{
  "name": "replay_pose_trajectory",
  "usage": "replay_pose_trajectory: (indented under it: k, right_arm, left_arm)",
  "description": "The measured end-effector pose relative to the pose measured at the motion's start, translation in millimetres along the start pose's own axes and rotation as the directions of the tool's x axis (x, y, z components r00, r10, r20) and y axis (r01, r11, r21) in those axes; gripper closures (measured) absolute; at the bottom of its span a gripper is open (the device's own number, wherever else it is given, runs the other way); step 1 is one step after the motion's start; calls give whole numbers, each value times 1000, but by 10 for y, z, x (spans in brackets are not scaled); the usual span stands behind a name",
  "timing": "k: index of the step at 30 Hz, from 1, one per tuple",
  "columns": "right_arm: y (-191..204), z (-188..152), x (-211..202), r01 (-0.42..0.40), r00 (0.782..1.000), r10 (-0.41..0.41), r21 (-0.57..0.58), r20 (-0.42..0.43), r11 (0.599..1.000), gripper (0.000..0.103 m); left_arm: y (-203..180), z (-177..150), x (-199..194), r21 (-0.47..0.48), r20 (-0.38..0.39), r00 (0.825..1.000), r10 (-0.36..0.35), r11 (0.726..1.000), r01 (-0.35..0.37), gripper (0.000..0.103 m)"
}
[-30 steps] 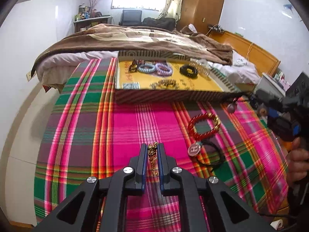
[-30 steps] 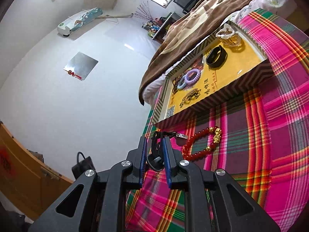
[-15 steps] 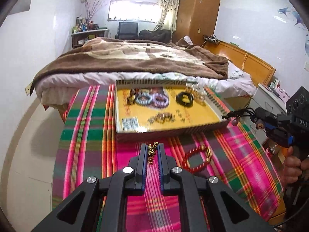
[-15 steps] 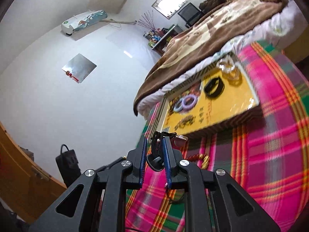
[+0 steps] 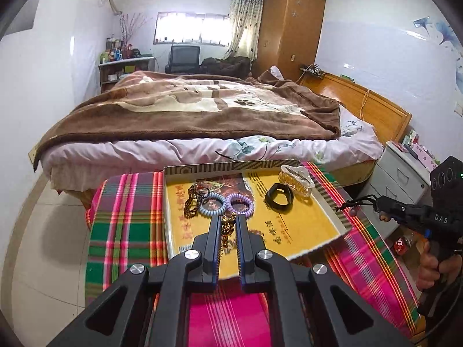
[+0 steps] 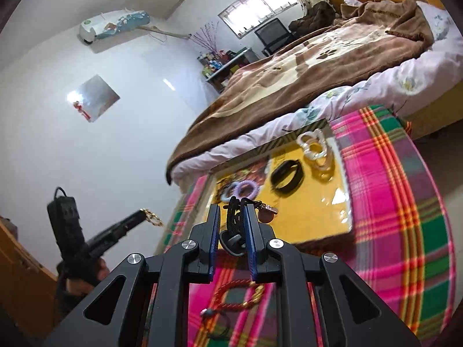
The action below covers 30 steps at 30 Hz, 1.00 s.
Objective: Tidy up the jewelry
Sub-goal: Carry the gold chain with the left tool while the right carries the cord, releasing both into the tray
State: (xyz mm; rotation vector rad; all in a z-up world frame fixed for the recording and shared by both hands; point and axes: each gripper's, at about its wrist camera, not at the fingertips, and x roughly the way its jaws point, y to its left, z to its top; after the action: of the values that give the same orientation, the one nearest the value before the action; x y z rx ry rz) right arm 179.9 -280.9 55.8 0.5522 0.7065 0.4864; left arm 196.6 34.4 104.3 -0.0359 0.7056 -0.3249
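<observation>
My left gripper (image 5: 227,219) is shut on a gold chain (image 5: 226,230) that hangs between its fingers above the near part of the yellow tray (image 5: 306,225). My right gripper (image 6: 232,209) is shut on a black cord necklace (image 6: 233,222) whose round pendant (image 6: 266,213) dangles beside the right finger, over the tray's (image 6: 318,202) near edge. The left wrist view shows the right gripper (image 5: 377,202) at the tray's right side, cord hanging. The right wrist view shows the left gripper (image 6: 141,213) on the left with the chain (image 6: 153,218). A red bead bracelet (image 6: 240,295) lies on the plaid cloth.
In the tray lie a blue coil band (image 5: 212,206), a purple coil band (image 5: 240,204), a black band (image 5: 279,198), a clear bracelet (image 5: 298,180) and dark beads (image 5: 194,199). The plaid cloth (image 5: 124,225) covers the table. A bed (image 5: 202,110) stands behind it.
Both grippers rose and moved forward from above the cloth to the tray, each still holding its piece. The red bracelet stays on the cloth, now behind the fingers.
</observation>
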Motion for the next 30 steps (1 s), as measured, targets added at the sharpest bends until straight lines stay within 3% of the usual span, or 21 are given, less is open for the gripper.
replay_pose_trajectory:
  k: [8, 15, 25, 30]
  right_arm:
    - [-239, 101, 367, 120, 991, -123, -53, -56, 991, 86]
    - [-322, 96, 645, 220, 969, -234, -150, -81, 964, 86]
    - [-358, 19, 838, 310, 933, -345, -262, -103, 914, 86]
    - [-373, -17, 897, 328, 918, -375, -290, -126, 899, 86]
  left_arm:
    - [114, 39, 581, -36, -59, 998, -16, 999, 14, 93]
    - [230, -32, 1051, -54, -129, 992, -1, 999, -6, 93]
    - [369, -229, 1411, -72, -230, 972, 46, 995, -64, 93]
    - [392, -283, 1454, -75, -245, 968, 48, 995, -68, 93]
